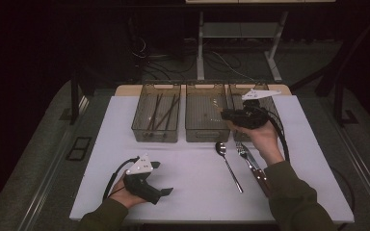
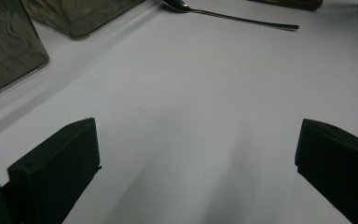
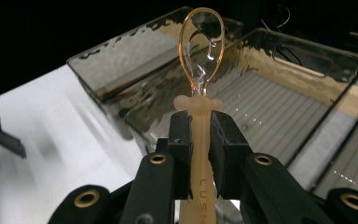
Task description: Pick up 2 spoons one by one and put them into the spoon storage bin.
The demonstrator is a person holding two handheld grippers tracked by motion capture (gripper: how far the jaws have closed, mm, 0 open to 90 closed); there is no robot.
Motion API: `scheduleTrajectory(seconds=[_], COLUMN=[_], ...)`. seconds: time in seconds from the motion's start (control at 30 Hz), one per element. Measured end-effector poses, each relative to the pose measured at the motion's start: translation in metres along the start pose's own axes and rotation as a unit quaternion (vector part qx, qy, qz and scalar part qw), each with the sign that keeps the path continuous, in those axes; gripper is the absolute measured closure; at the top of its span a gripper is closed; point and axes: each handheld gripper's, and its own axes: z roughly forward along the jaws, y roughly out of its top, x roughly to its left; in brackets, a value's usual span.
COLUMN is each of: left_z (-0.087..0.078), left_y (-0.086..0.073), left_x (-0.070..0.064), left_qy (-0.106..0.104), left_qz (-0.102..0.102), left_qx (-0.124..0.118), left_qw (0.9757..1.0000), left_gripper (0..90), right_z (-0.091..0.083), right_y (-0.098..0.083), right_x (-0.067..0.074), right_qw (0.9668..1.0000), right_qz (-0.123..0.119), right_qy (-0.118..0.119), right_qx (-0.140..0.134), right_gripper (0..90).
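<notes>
Claw work here falls to the right claw (image 3: pixel 199 135), whose two black jaws are pressed against the pale handle of a clear amber spoon (image 3: pixel 200 70). The spoon stands nearly upright out of the grip, its bowl lifted above the middle bin (image 3: pixel 279 98) of three translucent bins at the far edge of the tabletop (image 1: pixel 197 168). In the high view the right hand (image 1: pixel 262 137) reaches forward with the wrist raised, carrying its claw (image 1: pixel 229 115) level over the near wall of the middle and right bins. The left claw (image 1: pixel 166 178) rests low on the tabletop near the front edge, pointing right, jaws spread wide with nothing between them. A metal spoon (image 1: pixel 227 163) and a fork (image 1: pixel 250 162) lie on the tabletop beneath the right forearm.
</notes>
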Motion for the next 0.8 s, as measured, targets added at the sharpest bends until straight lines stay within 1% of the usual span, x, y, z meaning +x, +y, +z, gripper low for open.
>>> scheduleTrajectory(seconds=[0.17,0.27,0.33,0.47,0.57,0.63,0.8], left_z=[0.0,0.0,0.0,0.001,0.001,0.001,0.001], left_y=[0.0,0.0,0.0,0.0,0.0,0.0,0.0], left_x=[0.0,0.0,-0.001,-0.001,-0.001,-0.001,-0.001], left_qy=[-0.001,-0.001,-0.001,-0.002,-0.003,-0.003,-0.003], left_qz=[0.0,0.0,-0.001,-0.001,-0.001,-0.001,0.001], left_qx=[0.0,-0.001,-0.002,-0.003,-0.003,-0.003,-0.003], left_qw=[1.0,1.0,1.0,1.0,1.0,1.0,1.0], left_gripper=[0.0,0.0,0.0,0.0,0.0,0.0,0.0], right_z=[0.013,0.022,0.027,0.038,0.046,0.051,0.063], right_y=[0.007,0.006,0.004,0.0,-0.003,-0.006,-0.011], right_x=[-0.005,-0.01,-0.014,-0.022,-0.026,-0.028,-0.028], right_qw=[1.0,0.9999,0.9998,0.9996,0.9993,0.9991,0.9979], right_qz=[0.003,0.006,0.007,0.015,0.017,0.017,0.017], right_qy=[-0.009,-0.013,-0.019,-0.025,-0.031,-0.031,-0.041], right_qx=[0.001,0.001,-0.001,0.004,0.014,0.023,0.047], right_gripper=[79.0,78.9,78.9,78.8,78.8,78.8,78.8])
